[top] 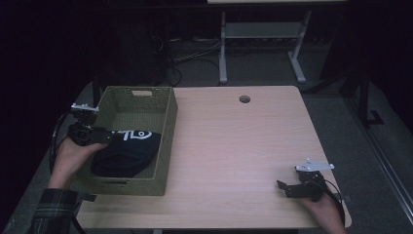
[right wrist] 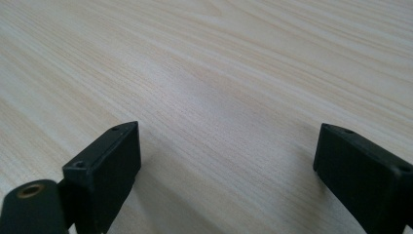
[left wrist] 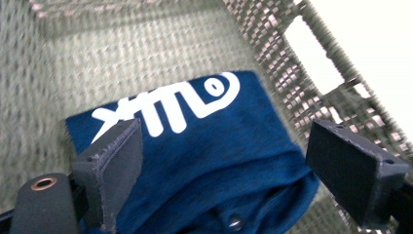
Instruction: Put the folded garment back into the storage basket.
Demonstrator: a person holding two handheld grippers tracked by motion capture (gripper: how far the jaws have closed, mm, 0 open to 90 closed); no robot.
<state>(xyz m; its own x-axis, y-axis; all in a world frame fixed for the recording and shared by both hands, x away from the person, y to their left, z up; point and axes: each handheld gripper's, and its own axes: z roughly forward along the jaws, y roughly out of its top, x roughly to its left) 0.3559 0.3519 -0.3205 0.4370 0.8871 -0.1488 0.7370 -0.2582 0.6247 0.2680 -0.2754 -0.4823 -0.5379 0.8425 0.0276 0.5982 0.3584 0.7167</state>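
A woven green-grey basket point(top: 168, 127) stands on the left part of the wooden table point(top: 234, 146). In it lies a folded dark blue garment point(top: 126, 155) with white lettering. A person's left hand holds my left gripper point(top: 109, 138) over the basket's left rim, pointing in above the garment. In the left gripper view my left gripper point(left wrist: 226, 129) is open, with the garment point(left wrist: 214, 161) lying below and between the jaws, untouched by the pads, and the basket wall point(left wrist: 292, 83) behind. At the table's front right, my right gripper point(top: 283, 188) is open over bare wood point(right wrist: 219, 58), its jaws point(right wrist: 226, 131) holding nothing.
A round cable hole point(top: 245, 99) sits near the table's far edge. Beyond the table stands a white-legged frame point(top: 223, 48), with cables on the dark floor point(top: 190, 58). The basket has a handle slot point(top: 141, 92) in its far wall.
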